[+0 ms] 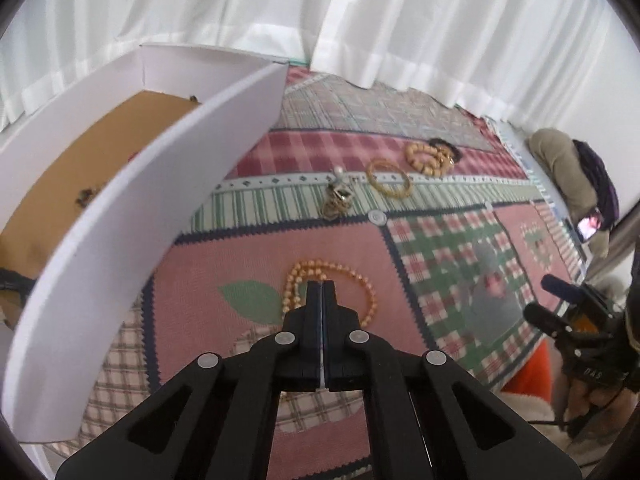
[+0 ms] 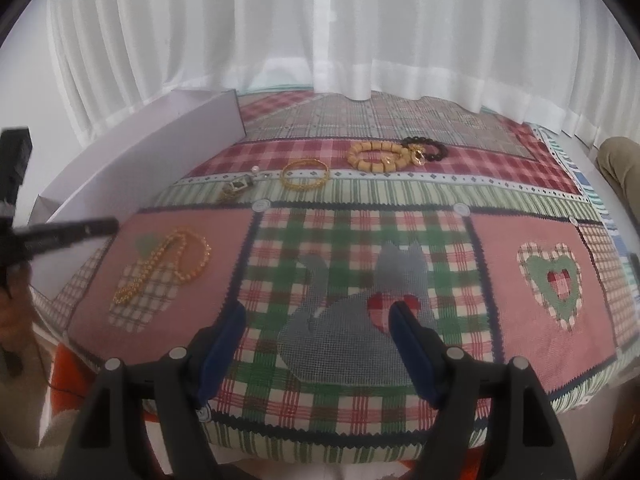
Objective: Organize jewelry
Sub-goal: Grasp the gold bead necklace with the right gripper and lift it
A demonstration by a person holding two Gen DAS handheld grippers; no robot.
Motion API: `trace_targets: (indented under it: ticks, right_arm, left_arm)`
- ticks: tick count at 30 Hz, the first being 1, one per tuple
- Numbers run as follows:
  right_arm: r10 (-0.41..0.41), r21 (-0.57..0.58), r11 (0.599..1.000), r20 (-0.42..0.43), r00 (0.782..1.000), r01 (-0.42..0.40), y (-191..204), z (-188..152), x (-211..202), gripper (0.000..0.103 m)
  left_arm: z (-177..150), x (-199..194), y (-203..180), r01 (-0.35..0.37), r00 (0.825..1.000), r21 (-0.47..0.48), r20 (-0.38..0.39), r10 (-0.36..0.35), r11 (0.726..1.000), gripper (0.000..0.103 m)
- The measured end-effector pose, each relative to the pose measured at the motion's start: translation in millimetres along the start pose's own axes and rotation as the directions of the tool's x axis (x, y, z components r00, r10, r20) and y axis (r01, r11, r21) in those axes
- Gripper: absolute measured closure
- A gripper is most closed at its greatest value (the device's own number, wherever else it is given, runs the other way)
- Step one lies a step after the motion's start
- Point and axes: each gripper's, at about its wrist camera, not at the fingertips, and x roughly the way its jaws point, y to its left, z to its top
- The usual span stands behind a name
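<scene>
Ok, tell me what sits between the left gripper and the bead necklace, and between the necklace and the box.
Nothing visible blocks the left gripper from the necklace just ahead. The box lies to its left; its white wall must be cleared.

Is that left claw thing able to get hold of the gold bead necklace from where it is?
Probably yes. The left gripper hovers right over the bead necklace on the quilt, with nothing between them. But its jaws are shut, so they would need to open first.
</scene>
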Motion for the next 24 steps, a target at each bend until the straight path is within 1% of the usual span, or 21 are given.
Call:
trace_targets:
  ticks: [1, 2, 3, 5, 6, 7, 9, 10, 13, 14, 15, 16, 17, 19, 22, 23, 24]
  right_arm:
    - [0.043, -0.018, 0.999, 0.000, 0.999, -0.043, 3.6, 5.1, 5.0, 0.027]
    - [0.094, -0.041, 0.995, -0.024, 0.995, -0.095, 9.6, 11.4, 16.3, 0.027]
    - [0.123, -0.059, 0.990, -0.050, 0.991, -0.126, 15.7, 16.7, 28.5, 0.027]
    - [0.160, -0.093, 0.982, -0.081, 0.984, -0.167, 30.7, 26.4, 51.3, 0.027]
    - [0.172, -0.115, 0.976, -0.096, 0.980, -0.183, 41.5, 32.5, 63.9, 0.027]
    - [0.198, -0.145, 0.966, -0.118, 0.973, -0.214, 55.0, 40.5, 78.3, 0.027]
    - [0.250, -0.206, 0.939, -0.147, 0.957, -0.277, 84.7, 53.4, 102.5, 0.027]
    - [0.259, -0.246, 0.924, -0.159, 0.953, -0.292, 99.6, 56.9, 113.4, 0.027]
    - [0.192, -0.349, 0.902, -0.203, 0.960, -0.254, 128.6, 57.9, 144.9, 0.027]
    - [0.178, -0.371, 0.893, -0.228, 0.957, -0.255, 133.6, 55.3, 152.4, 0.029]
    - [0.165, -0.382, 0.889, -0.246, 0.955, -0.253, 135.7, 53.3, 156.3, 0.054]
    - [0.139, -0.404, 0.888, -0.222, 0.965, -0.221, 135.9, 51.0, 155.3, 0.064]
    - [0.138, -0.413, 0.883, -0.230, 0.963, -0.225, 133.6, 48.6, 154.7, 0.087]
    - [0.172, -0.345, 0.902, -0.266, 0.949, -0.260, 120.4, 48.6, 152.3, 0.087]
    - [0.206, -0.288, 0.919, -0.226, 0.952, -0.268, 96.6, 50.9, 134.1, 0.088]
    - [0.231, -0.251, 0.926, -0.212, 0.950, -0.281, 84.8, 53.6, 124.9, 0.095]
    - [0.257, -0.216, 0.930, -0.198, 0.946, -0.298, 73.3, 56.4, 116.4, 0.095]
  left_arm:
    - [-0.6, -0.3, 2.2, -0.016, 1.000, -0.005, -0.002, 0.016, 1.000, 0.102]
    - [0.2, 1.6, 4.7, -0.029, 1.000, -0.010, -0.002, 0.029, 1.000, 0.099]
    - [-2.3, 2.8, 6.9, -0.051, 0.999, -0.018, -0.004, 0.051, 0.999, 0.096]
    - [-6.5, 6.2, 9.3, -0.059, 0.998, -0.037, -0.011, 0.059, 0.998, 0.083]
    - [-9.8, 7.2, 12.2, -0.063, 0.998, -0.054, -0.016, 0.063, 0.997, 0.080]
    - [-12.3, 7.6, 15.1, -0.068, 0.998, -0.068, -0.018, 0.067, 0.995, 0.077]
    - [-16.6, 5.5, 20.0, -0.079, 0.997, -0.089, -0.017, 0.078, 0.993, 0.074]
    - [-17.7, 4.7, 22.9, -0.085, 0.996, -0.102, -0.017, 0.084, 0.991, 0.072]
    - [-19.8, 0.2, 30.1, -0.099, 0.995, -0.123, -0.009, 0.099, 0.987, 0.066]
    - [-19.8, -1.5, 32.7, -0.104, 0.995, -0.127, -0.004, 0.104, 0.986, 0.063]
    - [-19.3, -2.2, 33.4, -0.108, 0.994, -0.128, -0.001, 0.109, 0.986, 0.062]
    - [-18.7, -2.9, 35.3, -0.113, 0.993, -0.128, 0.004, 0.114, 0.985, 0.058]
    - [-18.1, -1.9, 35.8, -0.116, 0.993, -0.127, 0.007, 0.118, 0.985, 0.056]
    - [-15.6, 2.5, 35.6, -0.121, 0.993, -0.122, 0.003, 0.122, 0.985, 0.055]
    - [-11.5, 11.7, 33.4, -0.126, 0.992, -0.115, -0.007, 0.126, 0.985, 0.055]
    - [-10.3, 14.4, 32.6, -0.125, 0.992, -0.115, -0.011, 0.125, 0.985, 0.055]
    - [-8.9, 16.9, 31.5, -0.123, 0.992, -0.114, -0.014, 0.122, 0.986, 0.055]
